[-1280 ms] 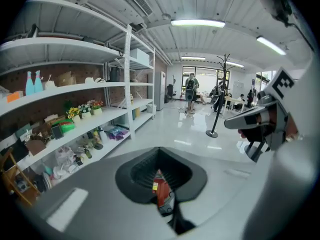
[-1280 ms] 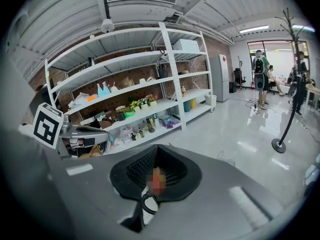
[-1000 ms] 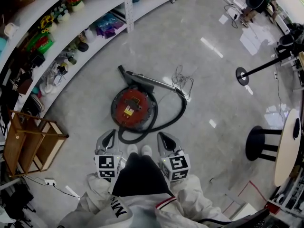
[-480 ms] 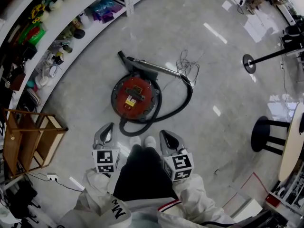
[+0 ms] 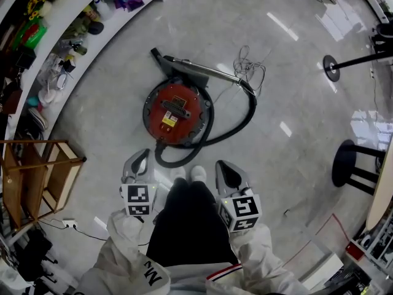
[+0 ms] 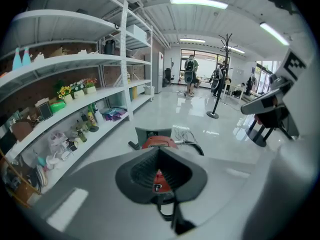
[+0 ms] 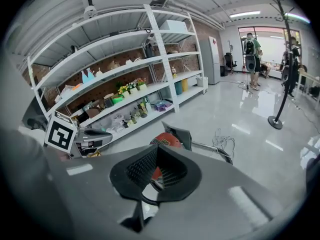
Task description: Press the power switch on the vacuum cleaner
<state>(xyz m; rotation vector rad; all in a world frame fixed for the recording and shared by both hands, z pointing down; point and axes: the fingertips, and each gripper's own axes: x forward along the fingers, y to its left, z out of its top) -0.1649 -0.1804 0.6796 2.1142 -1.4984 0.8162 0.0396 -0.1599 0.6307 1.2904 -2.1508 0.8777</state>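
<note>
Glossy grey floor (image 5: pixel 295 165), white shelving (image 6: pixel 75 59) alongside

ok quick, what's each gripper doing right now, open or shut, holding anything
Left gripper: shut, nothing between its jaws.
Right gripper: shut, nothing between its jaws.

left gripper (image 6: pixel 159 152): closed, empty | vacuum cleaner (image 6: pixel 155 142): ahead on floor

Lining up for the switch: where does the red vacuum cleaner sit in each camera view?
Head view: the vacuum cleaner is on the floor, left of centre, in the upper half.
Left gripper view: it is near the centre, slightly below the middle.
Right gripper view: it is near the centre, slightly below the middle.
Shared landmark: the loose coil of cord on the floor beside it.
</note>
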